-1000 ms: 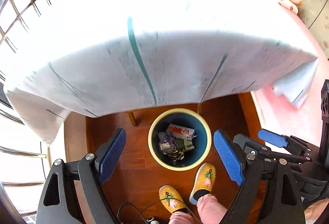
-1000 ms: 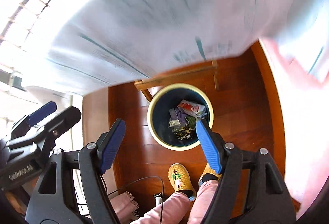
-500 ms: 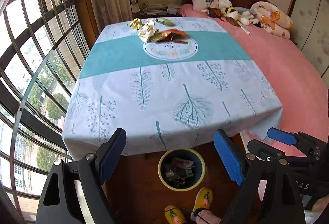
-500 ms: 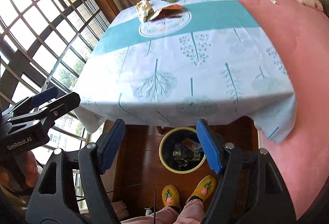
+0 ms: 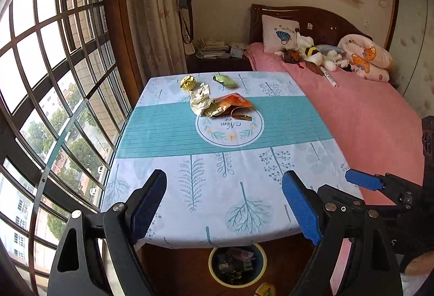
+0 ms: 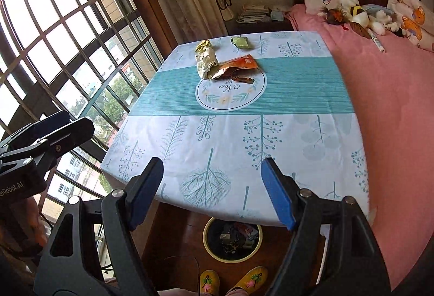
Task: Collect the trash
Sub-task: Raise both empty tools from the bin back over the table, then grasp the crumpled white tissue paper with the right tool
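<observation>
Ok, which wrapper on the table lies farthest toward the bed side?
The green wrapper, alone at the far edge; the gold ball, the cream paper and the orange packet lie nearer the window.

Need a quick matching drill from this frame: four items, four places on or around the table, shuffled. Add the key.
Items:
1. orange wrapper
2. green wrapper
3. gold foil ball
4. bin

Places:
A. on the floor, partly under the near table edge
B. far left part of the tablecloth, window side
C. at the far rim of the round emblem, on the teal band
D. far end of the tablecloth, right of the foil ball

Pairs: 1-C, 2-D, 3-B, 4-A
</observation>
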Demonstrator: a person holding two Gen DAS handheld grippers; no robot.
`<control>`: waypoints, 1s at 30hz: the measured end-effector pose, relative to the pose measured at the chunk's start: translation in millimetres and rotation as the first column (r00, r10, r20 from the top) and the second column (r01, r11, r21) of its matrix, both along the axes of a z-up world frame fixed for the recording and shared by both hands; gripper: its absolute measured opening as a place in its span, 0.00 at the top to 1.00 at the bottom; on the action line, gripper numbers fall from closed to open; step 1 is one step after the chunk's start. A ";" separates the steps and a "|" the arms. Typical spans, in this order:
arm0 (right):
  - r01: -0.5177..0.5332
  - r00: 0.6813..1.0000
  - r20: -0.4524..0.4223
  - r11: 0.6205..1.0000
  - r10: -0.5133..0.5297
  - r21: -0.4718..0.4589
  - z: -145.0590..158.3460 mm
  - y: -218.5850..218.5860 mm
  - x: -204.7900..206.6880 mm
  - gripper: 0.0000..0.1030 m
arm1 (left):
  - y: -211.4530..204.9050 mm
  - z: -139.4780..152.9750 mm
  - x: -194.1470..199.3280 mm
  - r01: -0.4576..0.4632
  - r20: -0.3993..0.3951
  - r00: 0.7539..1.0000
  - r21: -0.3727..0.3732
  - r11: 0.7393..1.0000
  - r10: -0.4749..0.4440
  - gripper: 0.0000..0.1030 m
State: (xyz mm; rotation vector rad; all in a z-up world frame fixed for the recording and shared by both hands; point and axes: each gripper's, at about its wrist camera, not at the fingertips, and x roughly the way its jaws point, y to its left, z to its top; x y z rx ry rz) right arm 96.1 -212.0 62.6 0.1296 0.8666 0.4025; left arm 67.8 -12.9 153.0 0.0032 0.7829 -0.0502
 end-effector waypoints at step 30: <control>0.089 0.989 -0.124 0.996 -0.086 0.018 -6.3 168.3 359.8 0.41 | 161.6 22.5 329.6 0.170 -0.129 0.981 0.223 0.960 -0.144 0.15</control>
